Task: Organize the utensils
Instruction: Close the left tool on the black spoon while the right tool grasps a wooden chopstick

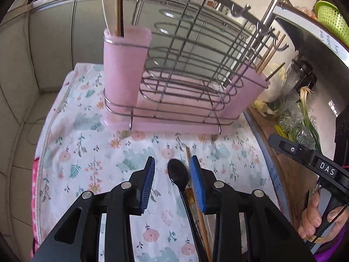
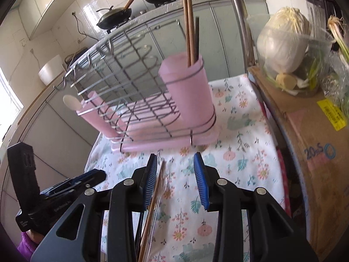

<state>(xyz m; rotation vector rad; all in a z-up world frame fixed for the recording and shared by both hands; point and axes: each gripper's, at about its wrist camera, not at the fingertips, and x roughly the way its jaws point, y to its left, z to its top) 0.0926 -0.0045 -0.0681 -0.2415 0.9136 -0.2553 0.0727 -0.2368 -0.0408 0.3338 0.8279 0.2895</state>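
On the floral-clothed desk (image 1: 87,152), in front of a wire utensil rack (image 1: 185,76) with pink cups at each end, lie the loose utensils: a black spoon (image 1: 178,174) and a wooden chopstick (image 1: 201,222) side by side, running back toward the cameras. The left gripper (image 1: 173,181) has its jaws apart, the spoon's bowl lying between them close to the right-hand blue pad, not pinched. The right gripper (image 2: 176,179) also has its jaws apart and empty, with the chopstick (image 2: 152,207) and what looks like a clear slender utensil beside it lying just against its left-hand pad. Both pieces look light, stiff and thin; the spoon's glossy plastic will likely slip, so the neck just behind the bowl seems the surest hold, while the chopstick may roll and is best pinched across its middle. Lying so close together, one could be dragged along with the other. The left pink cup (image 1: 124,65) already holds upright sticks, the right pink cup (image 2: 187,87) holds brown chopsticks and a dark one, so any newcomer must thread past them. To the right, a cardboard box (image 2: 305,142) with bagged vegetables (image 2: 285,43) crowds the desk's edge.
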